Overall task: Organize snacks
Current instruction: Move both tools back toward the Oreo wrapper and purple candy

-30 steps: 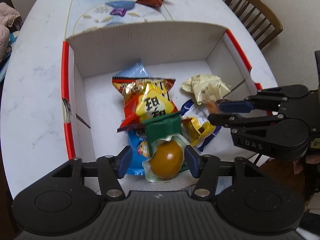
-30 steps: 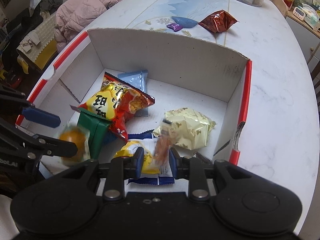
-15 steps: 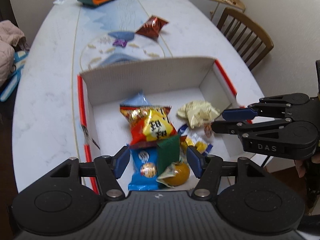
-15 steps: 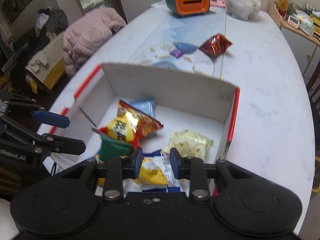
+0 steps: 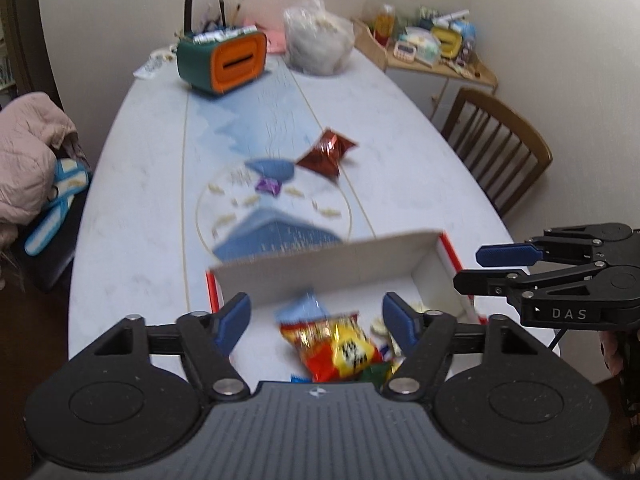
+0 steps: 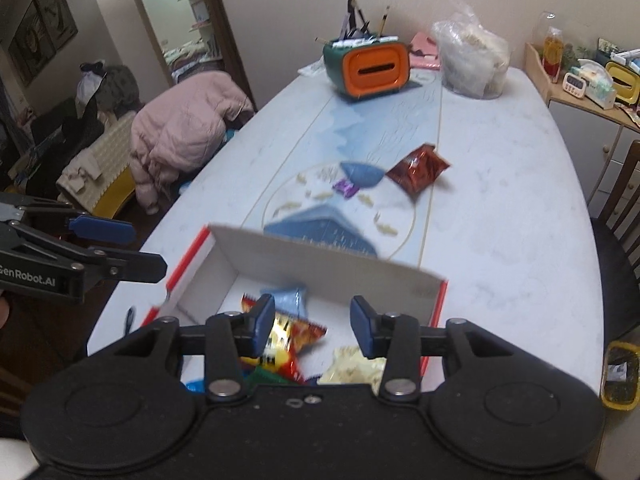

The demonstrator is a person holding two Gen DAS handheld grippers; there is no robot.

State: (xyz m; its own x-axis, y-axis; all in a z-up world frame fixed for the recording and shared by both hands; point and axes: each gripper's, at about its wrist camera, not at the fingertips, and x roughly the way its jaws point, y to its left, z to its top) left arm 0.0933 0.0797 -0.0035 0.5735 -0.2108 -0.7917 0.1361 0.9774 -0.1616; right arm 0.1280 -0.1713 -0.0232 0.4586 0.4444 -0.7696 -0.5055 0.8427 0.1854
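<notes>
A: Where do the snacks stand?

B: Most lie in the box: the yellow-red bag, a blue pack behind it, a pale bag by the box's right wall. Beyond the box, on the table, a dark red bag, a blue pouch and a purple sweet wait.

A: And the grippers?

B: The left gripper and the right gripper hang above the box, jaws apart and nothing in them. Both have just been opening.

A: What next, done well?

B: I'd judge one goes beyond the box for the red bag. Come at it from above, jaws wide across its puffed middle, and close gently so the foil doesn't slip.

A: Changed from a second ago?

B: Then the left gripper held an egg-shaped treat and the right a small orange sweet, low in the box. Both are let go now, and the grippers have risen.
</notes>
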